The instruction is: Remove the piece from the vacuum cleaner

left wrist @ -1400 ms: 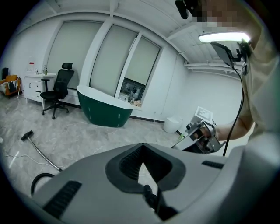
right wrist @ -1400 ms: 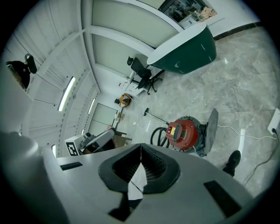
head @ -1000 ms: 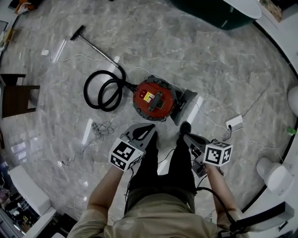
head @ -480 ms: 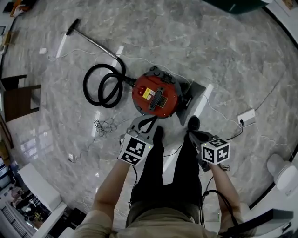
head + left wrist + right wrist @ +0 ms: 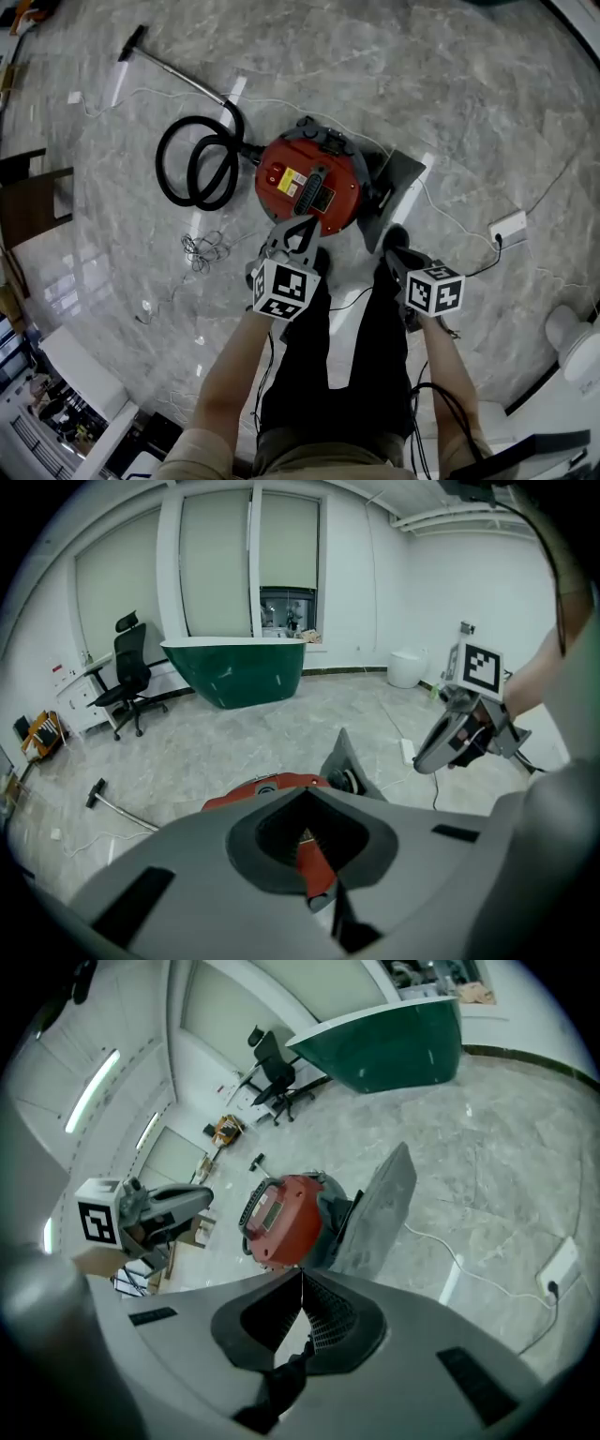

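Vacuum cleaner: the red vacuum cleaner [image 5: 307, 187] sits on the marble floor [image 5: 469, 122], at the person's 12 o'clock and just beyond their feet.
Piece: a grey, flat, wedge-shaped piece [image 5: 398, 180] stands against the canister's 3 o'clock side. I cannot tell how it is fixed.
Handling: it looks like stiff moulded plastic, light and smooth, so it may slip. The canister may shift if tugged.
Where to hold: pinch the thin free edge across its thickness and steady the canister by its dark top handle [image 5: 309, 185].
Left gripper: the left gripper [image 5: 302, 225] has its jaws together and empty, over the canister's 6 o'clock rim.
Right gripper: the right gripper [image 5: 392, 255] is closed on nothing, at the piece's 6 o'clock.
Hose: the black hose [image 5: 192, 167] is coiled at the canister's 9 o'clock, well apart from the piece.
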{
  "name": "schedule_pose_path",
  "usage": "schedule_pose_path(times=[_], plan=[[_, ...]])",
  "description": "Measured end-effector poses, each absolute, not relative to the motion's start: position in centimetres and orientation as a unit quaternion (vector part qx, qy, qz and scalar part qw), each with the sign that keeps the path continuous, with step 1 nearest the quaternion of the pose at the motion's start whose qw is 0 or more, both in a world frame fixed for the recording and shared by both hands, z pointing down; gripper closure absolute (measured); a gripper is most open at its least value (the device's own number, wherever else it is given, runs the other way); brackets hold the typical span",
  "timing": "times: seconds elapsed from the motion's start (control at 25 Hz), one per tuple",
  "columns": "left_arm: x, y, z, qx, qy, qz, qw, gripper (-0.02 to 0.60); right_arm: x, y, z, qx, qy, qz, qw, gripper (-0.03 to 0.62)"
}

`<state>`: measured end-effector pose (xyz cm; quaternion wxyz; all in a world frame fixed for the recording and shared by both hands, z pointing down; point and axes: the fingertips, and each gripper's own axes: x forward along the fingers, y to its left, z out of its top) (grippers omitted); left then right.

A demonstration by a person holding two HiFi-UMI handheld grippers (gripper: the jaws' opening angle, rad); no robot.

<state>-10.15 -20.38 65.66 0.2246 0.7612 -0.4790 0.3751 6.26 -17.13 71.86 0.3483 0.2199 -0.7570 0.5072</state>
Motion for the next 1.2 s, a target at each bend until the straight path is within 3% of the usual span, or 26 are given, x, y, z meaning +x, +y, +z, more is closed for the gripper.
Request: schedule_pose_path(times=[0.28,0.36,0.48,0.88,1.2], plan=[[-10.1,-20.1,68.0,0.752,-0.494,0.372,0.227,0.578,7.5,-18.7,74.8,0.278,-0.756,0.478,0.349,0.578],[-9.7,-19.2,68.4,0.755,-0.490,0.366,0.238,0.578,7.1,-19.0,75.5,0.274,-0.744,0.503,0.343,0.395],[-9.0,-17.2,69.4,0.755,-0.480,0.365,0.257,0.578,6.8,-20.1,76.7,0.278,-0.727,0.530,0.336,0.298],[-5.2,-13.6,70.1,0.770,-0.448,0.335,0.306,0.578,5.0,-23.4,79.2,0.308,-0.704,0.563,0.305,0.298],[-6.2,-13.2,70.3,0.767,-0.448,0.324,0.325,0.578,4.0,-24.5,82.4,0.309,-0.695,0.537,0.364,0.298]])
